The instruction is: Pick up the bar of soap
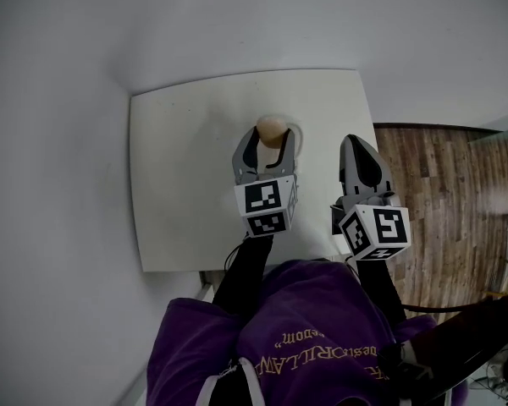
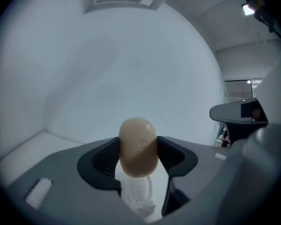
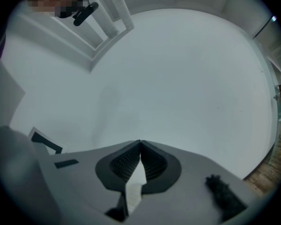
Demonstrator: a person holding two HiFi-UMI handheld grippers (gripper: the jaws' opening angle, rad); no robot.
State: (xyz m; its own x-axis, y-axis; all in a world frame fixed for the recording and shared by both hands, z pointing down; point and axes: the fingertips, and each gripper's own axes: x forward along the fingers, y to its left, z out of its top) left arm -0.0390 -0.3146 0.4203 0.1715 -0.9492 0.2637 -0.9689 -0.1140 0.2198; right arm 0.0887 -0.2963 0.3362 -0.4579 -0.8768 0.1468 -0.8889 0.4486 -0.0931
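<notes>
A beige oval bar of soap (image 2: 138, 146) is clamped between the dark ribbed pads of my left gripper (image 2: 137, 156), which is shut on it and holds it raised. From the head view the bar of soap (image 1: 271, 129) shows at the tips of my left gripper (image 1: 269, 149), above a white soap dish (image 1: 295, 134) on the white table (image 1: 186, 167). The soap dish (image 2: 136, 191) shows below the bar between the jaws. My right gripper (image 1: 356, 155) hovers to the right near the table's right edge, and my right gripper (image 3: 140, 146) is shut with nothing in it.
The white table stands against a pale wall. Wooden floor (image 1: 444, 201) lies to the right of it. The person's purple sleeve and torso (image 1: 296, 337) fill the lower part of the head view.
</notes>
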